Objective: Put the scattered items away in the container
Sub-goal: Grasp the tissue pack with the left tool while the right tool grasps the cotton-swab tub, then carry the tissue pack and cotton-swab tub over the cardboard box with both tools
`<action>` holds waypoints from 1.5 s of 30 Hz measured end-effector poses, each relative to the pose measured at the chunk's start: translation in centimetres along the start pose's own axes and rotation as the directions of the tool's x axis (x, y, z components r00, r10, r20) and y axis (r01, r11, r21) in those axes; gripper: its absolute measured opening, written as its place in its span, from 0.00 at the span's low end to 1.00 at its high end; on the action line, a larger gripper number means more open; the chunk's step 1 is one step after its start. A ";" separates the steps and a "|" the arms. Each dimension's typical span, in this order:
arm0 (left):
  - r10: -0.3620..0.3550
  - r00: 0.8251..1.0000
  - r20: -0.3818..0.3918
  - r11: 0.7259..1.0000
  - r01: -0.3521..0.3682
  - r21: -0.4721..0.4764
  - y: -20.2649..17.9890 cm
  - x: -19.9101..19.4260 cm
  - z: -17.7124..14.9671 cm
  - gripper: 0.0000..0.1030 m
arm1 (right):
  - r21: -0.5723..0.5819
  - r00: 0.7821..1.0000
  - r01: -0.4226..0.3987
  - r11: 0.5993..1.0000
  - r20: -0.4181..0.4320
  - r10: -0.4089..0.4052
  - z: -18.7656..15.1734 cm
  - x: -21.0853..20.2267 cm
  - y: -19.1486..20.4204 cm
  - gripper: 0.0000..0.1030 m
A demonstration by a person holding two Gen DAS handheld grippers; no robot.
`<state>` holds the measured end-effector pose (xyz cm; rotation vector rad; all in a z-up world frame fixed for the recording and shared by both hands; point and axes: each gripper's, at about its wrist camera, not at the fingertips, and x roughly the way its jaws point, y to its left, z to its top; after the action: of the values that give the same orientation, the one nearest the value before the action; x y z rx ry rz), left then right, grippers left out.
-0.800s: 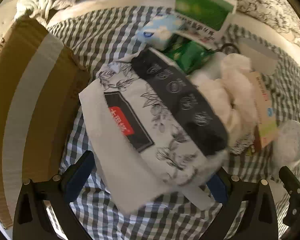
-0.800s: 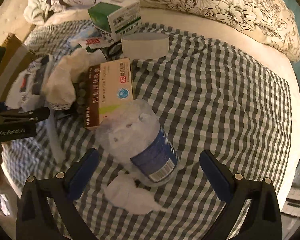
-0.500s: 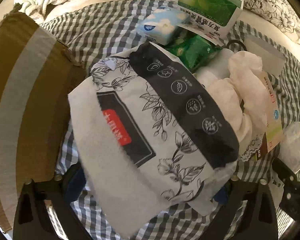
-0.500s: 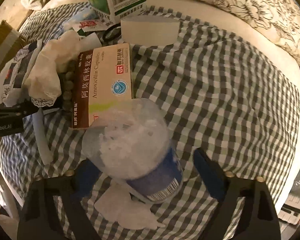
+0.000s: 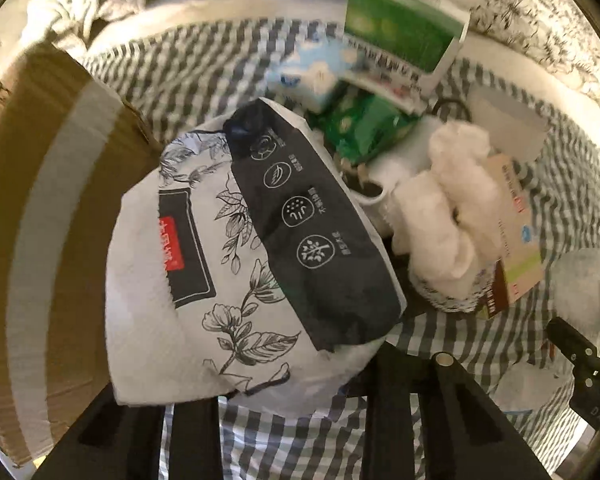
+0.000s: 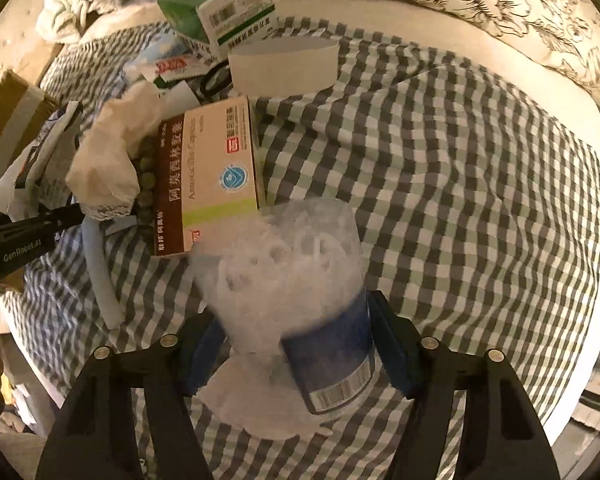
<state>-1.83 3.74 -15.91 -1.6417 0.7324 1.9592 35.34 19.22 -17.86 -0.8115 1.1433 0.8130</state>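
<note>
Simultaneously, both tools are loaded on the gingham sheet [image 6: 440,168]: the left gripper [image 5: 288,384] is clamped on a floral tissue pack [image 5: 236,264] with a red label and a black icon strip, just right of the cardboard box [image 5: 40,216]. The right gripper [image 6: 300,344] squeezes a crumpled plastic bottle [image 6: 296,276] with a blue barcoded label. Just beyond it lies a carton reading "Amoxicillin Capsules" [image 6: 208,176]; "GenRobot.AI" marks the left tool at far left.

Non-task: gingham sheet [image 6: 440,184] covering the bed; floral pillow [image 6: 480,4] along its far edge, bunched floral bedding [image 6: 80,4] at its far-left corner.
</note>
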 end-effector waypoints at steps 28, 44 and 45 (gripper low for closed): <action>-0.133 0.964 0.232 0.983 0.098 0.155 0.5 -12.9 -3.2 0.23 | 0.037 0.967 -0.042 0.998 0.255 0.031 -4.5 -13.6 4.4 0.60; -0.189 0.942 0.276 0.971 0.138 0.194 3.3 -18.4 -2.7 0.23 | -0.005 0.923 -0.053 0.999 0.381 0.051 -3.6 -19.8 8.8 0.60; -0.188 0.942 0.278 0.971 0.137 0.195 3.6 -18.6 -2.7 0.23 | -0.011 0.922 -0.054 0.998 0.384 0.055 -3.5 -20.0 9.2 0.60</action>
<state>0.85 -1.13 2.38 -1.2305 0.6093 1.9068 21.50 17.94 -0.46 -0.5872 0.8164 0.9704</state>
